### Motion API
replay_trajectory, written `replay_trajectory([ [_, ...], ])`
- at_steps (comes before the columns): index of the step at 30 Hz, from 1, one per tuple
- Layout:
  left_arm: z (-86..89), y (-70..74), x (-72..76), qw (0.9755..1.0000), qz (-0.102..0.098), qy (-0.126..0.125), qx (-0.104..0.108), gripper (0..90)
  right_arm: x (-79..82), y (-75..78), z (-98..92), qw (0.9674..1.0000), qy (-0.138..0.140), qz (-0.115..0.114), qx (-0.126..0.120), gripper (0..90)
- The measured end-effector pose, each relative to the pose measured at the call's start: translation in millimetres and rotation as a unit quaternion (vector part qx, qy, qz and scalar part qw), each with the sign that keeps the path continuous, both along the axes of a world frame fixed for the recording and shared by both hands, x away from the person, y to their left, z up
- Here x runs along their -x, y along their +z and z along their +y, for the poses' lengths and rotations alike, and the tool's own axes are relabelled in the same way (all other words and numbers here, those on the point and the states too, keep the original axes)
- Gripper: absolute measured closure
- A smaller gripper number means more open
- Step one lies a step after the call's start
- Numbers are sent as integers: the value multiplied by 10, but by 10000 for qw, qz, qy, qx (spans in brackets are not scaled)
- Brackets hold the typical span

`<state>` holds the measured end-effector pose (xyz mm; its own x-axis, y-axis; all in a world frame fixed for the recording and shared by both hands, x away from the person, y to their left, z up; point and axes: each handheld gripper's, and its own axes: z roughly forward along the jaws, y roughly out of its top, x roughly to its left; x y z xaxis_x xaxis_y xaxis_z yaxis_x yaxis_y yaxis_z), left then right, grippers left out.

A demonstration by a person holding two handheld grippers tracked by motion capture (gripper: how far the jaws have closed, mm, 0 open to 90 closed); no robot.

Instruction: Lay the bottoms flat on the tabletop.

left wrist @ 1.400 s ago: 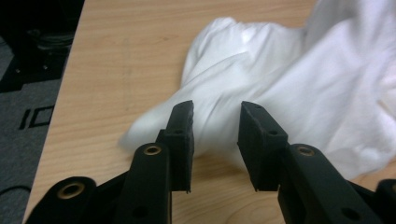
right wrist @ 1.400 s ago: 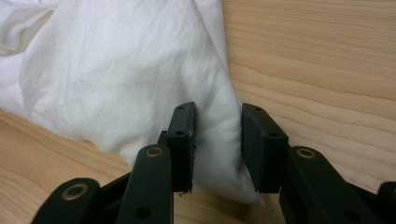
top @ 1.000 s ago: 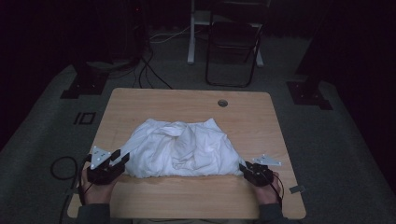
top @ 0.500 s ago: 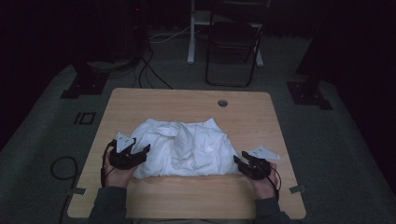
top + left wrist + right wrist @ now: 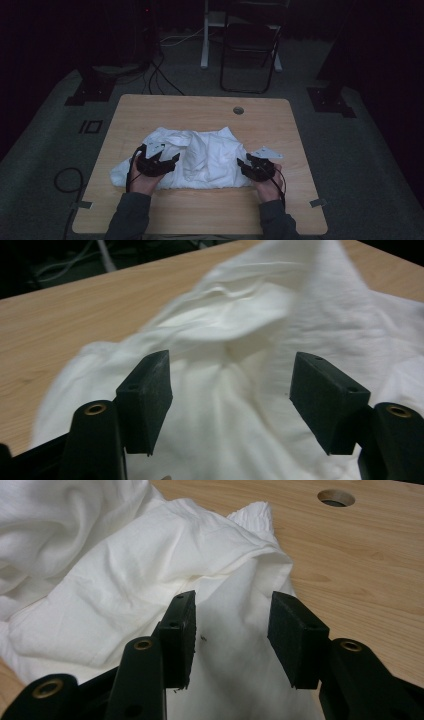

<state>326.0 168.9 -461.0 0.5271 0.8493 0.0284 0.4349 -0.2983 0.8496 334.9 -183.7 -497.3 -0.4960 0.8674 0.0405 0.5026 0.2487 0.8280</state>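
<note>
A crumpled white cloth [image 5: 205,155] lies in the middle of the wooden table [image 5: 200,215]. My left gripper [image 5: 161,159] hovers over the cloth's left part. In the left gripper view its jaws [image 5: 232,375] stand wide apart and have just been opening, with the cloth [image 5: 240,315] below and between them and the pads free of it. My right gripper [image 5: 249,167] is at the cloth's right edge. Its jaws [image 5: 235,607] have also just been opening, and stand open over a flat fold of the cloth [image 5: 125,580] without pinching it.
A round cable hole [image 5: 238,110] sits in the table's far right part, also in the right gripper view as a hole [image 5: 336,498]. A dark chair [image 5: 247,45] stands beyond the table. A cable loop [image 5: 65,180] lies on the floor at left.
Both hands moved inward from the cloth's outer sides. The left gripper now sits over the cloth's left part, the right at its right edge, slightly higher. Both pairs of jaws stand wider.
</note>
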Motion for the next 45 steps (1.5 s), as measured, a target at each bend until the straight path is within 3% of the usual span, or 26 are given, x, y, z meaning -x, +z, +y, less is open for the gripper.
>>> replay_trajectory([
  [11,-404,-54,-38,9984,156,-531,108,335,-142,-85,93,9997,-57,149,169,521],
  [15,-621,-176,-120,9978,372,-543,41,335,-199,-146,133,9994,-72,257,203,528],
  [17,-646,-206,-137,9978,436,-505,1,459,-228,-172,141,9992,-71,313,248,573],
  [18,-656,-226,-149,9976,491,-494,-49,459,-228,-172,141,9992,-71,313,248,573],
  [19,-656,-226,-149,9976,491,-494,-49,573,-228,-172,141,9992,-71,313,248,573],
  [20,-641,-270,-156,9974,556,-467,-15,763,-253,-209,142,9984,-134,381,400,726],
  [22,-598,-283,-135,9976,553,-413,-31,823,-244,-211,119,9981,-170,350,486,817],
  [24,-506,-264,-54,9978,522,-417,-44,836,-218,-197,82,9981,-198,262,515,848],
  [30,-245,-301,178,9982,525,-278,-2,840,-166,-154,-54,9976,-345,62,591,862],
  [33,-80,-420,311,9971,729,-224,33,840,-171,-148,-113,9973,-448,30,574,863],
  [37,35,-603,436,9950,958,-253,-109,842,-178,-149,-232,9968,-601,16,519,863],
  [42,50,-722,430,9939,1085,-202,-69,842,-193,-172,-267,9958,-713,77,568,860],
  [45,43,-724,420,9938,1087,-213,-98,840,-161,-130,-188,9954,-635,-6,722,723],
])
